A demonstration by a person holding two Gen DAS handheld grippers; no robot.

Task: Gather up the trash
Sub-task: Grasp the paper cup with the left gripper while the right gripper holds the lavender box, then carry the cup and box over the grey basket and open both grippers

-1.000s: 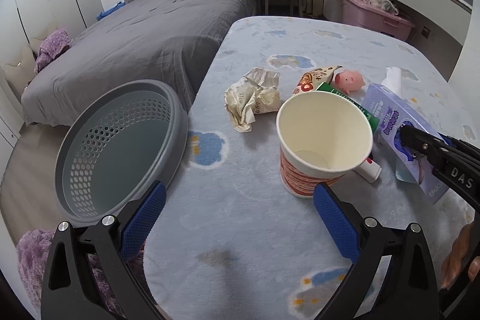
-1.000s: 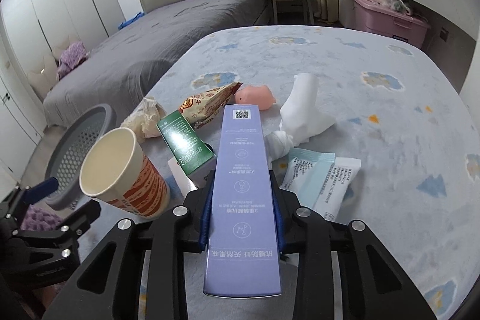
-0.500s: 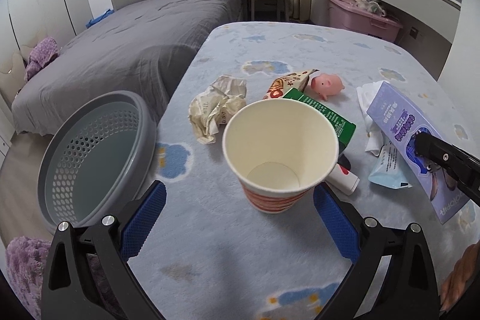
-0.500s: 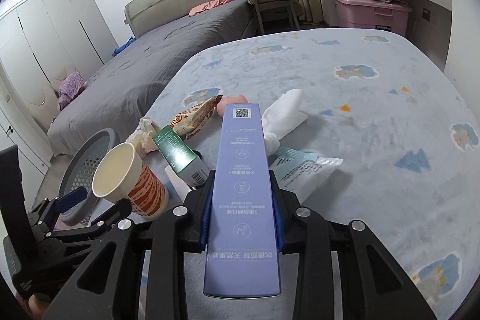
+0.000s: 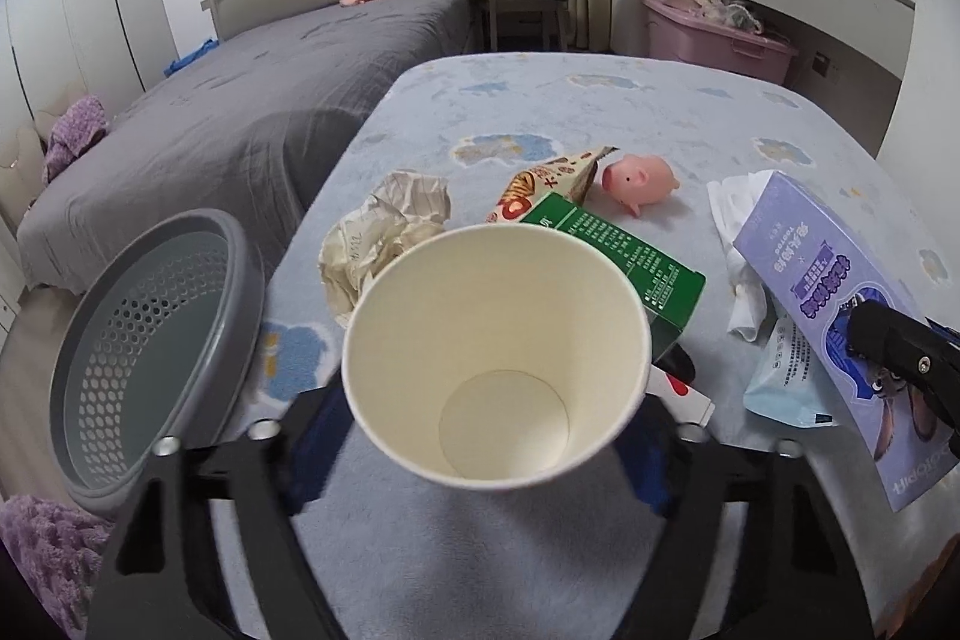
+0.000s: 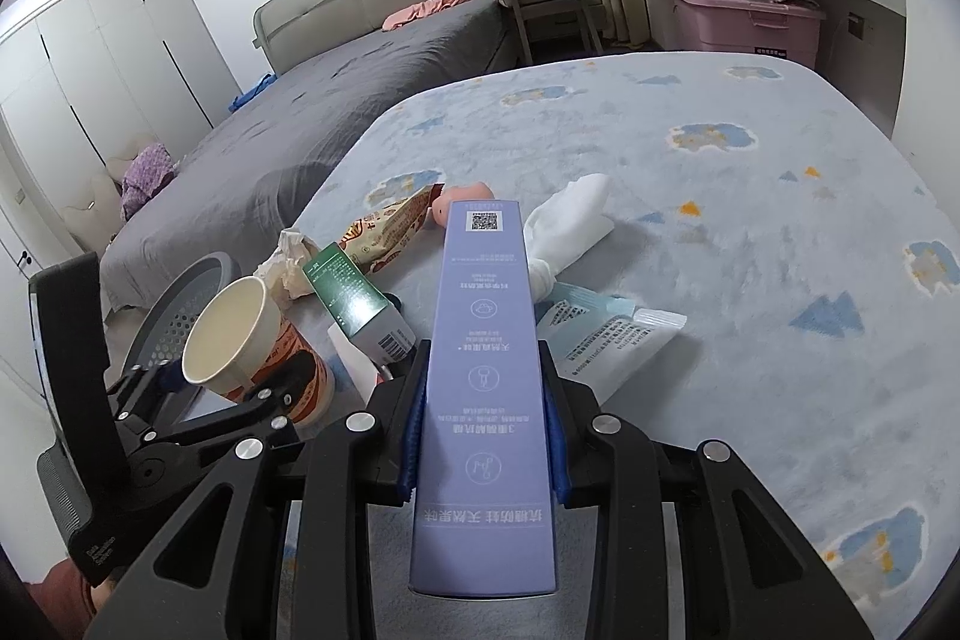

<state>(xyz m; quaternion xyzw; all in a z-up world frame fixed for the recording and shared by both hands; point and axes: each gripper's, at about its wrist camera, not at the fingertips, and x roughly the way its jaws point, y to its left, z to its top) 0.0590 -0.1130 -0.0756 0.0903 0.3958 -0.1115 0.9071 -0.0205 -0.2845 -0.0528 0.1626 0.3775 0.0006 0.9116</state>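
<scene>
Containers first: 1 grey perforated basket [image 5: 144, 334] at the table's left edge, tilted w/ its mouth toward the cam, nothing visible inside. 1 paper cup [image 5: 495, 358], upright, orange print on the outside per the right wrist view [image 6: 252, 340], inside bare down to the bottom disc. 1 pink storage bin [image 5: 717, 37] on the floor at the far right, w/ cloth-like stuff heaped on top.

Left tongs [image 5: 486, 436]: both sides drawn in close around the cup's lower half; the cup blocks the contact pts, so can't tell if they're actually pressing on it. Right wrist view shows the same: black arms at the cup's base, cup standing on the table [image 6: 750, 196].

Right tongs [image 6: 485, 436]: closed onto 1 long purple box [image 6: 486, 358], blue pads flat vs. both long sides, box pointing fwd along the fingers and held above the table.

Trash on the table, all bunched in the middle just beyond the cup:
- 1 crumpled paper wad [image 5: 384, 232], left of the cup
- 1 snack wrapper [image 5: 549, 181], orange/beige
- 1 green box [image 5: 624, 262], its near end behind the cup rim
- 1 white tissue [image 6: 570, 220], right of the purple box
- 1 light-blue sachet [image 6: 600, 334], partly under the purple box in the right view
- 1 white tube w/ red mark [image 5: 681, 391], poking out by the cup's right side

Also 1 pink pig toy [image 5: 639, 178], just beside the wrapper tip.
</scene>
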